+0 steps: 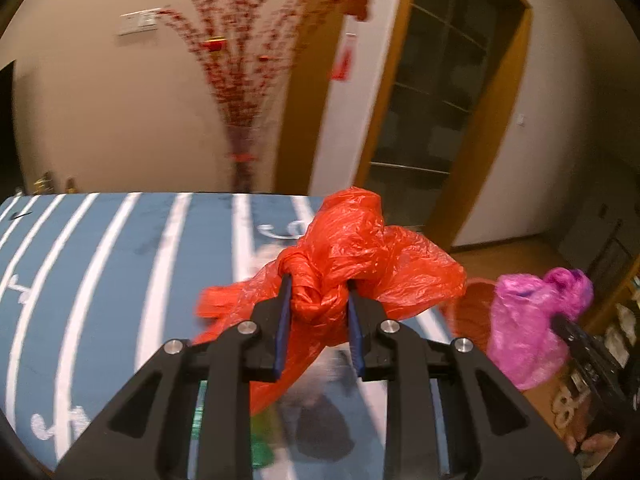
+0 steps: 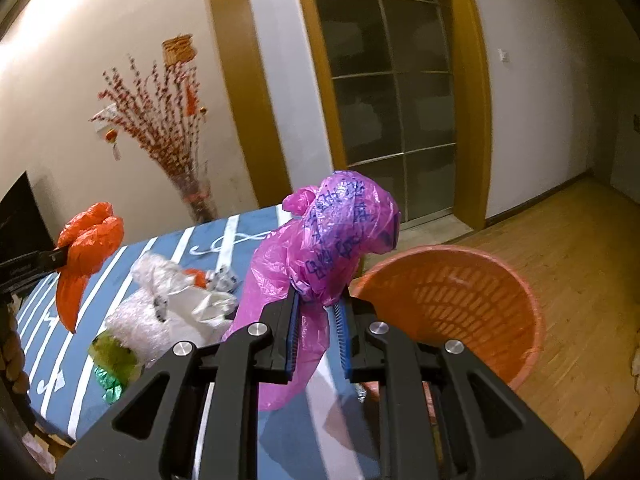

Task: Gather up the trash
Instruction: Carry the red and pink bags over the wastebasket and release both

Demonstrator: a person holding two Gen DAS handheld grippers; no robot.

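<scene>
My left gripper [image 1: 318, 300] is shut on a crumpled red plastic bag [image 1: 344, 248] and holds it above the blue striped table [image 1: 100, 272]. The red bag also shows at the left of the right wrist view [image 2: 90, 240]. My right gripper [image 2: 320, 300] is shut on a crumpled pink plastic bag [image 2: 332, 232] with blue print, held over the table's right end beside the orange basket [image 2: 460, 304]. The pink bag also shows at the right of the left wrist view [image 1: 532, 320]. More trash lies on the table: white plastic wrap [image 2: 172, 304] and green wrappers [image 2: 114, 364].
The orange basket stands on the wooden floor [image 2: 580, 264] just right of the table. A vase of red branches [image 2: 168, 140] stands behind the table against the wall. A glass door [image 2: 396, 92] in a wooden frame is behind.
</scene>
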